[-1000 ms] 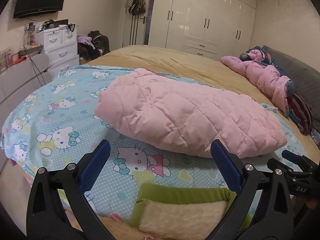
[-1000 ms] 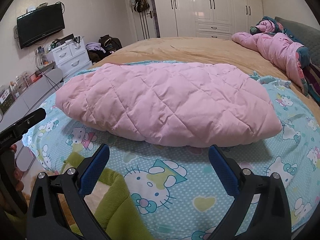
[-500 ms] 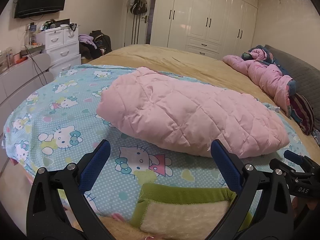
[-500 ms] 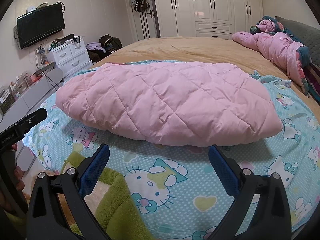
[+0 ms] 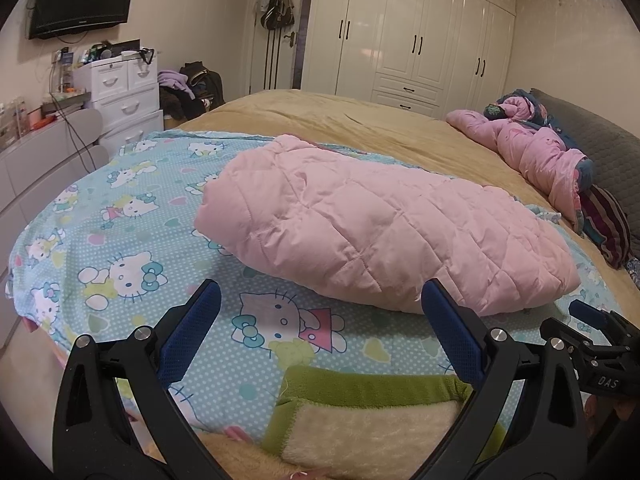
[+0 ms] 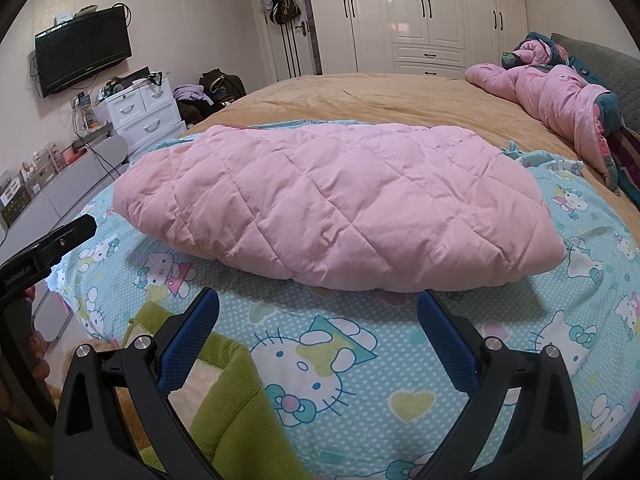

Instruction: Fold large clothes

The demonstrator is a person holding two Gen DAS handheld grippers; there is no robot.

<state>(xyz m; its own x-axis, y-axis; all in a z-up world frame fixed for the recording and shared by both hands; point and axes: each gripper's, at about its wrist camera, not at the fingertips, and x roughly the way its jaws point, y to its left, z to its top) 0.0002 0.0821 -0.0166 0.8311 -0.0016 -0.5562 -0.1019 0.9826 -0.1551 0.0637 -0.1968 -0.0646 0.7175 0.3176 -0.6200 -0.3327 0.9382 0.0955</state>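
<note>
A pink quilted garment [image 5: 376,232] lies folded in a long puffy bundle on a light-blue Hello Kitty sheet [image 5: 120,240]. It also shows in the right wrist view [image 6: 340,208]. My left gripper [image 5: 320,320] is open and empty, held back from the bundle's near edge over the sheet. My right gripper [image 6: 318,320] is open and empty, also just short of the bundle's near edge. The right gripper's body shows at the right of the left wrist view [image 5: 600,360]. The left gripper's body shows at the left of the right wrist view [image 6: 48,248].
A green and cream fleece blanket [image 5: 372,420] lies at the bed's near edge. A second pink jacket [image 5: 540,152] and pillows lie at the bed's head on the tan bedspread [image 5: 340,120]. White drawers [image 5: 124,92] and a low grey cabinet [image 5: 32,168] stand left.
The left wrist view has shifted slightly, so the bundle sits a little lower and more central. Both grippers stay open and the bundle has not moved.
</note>
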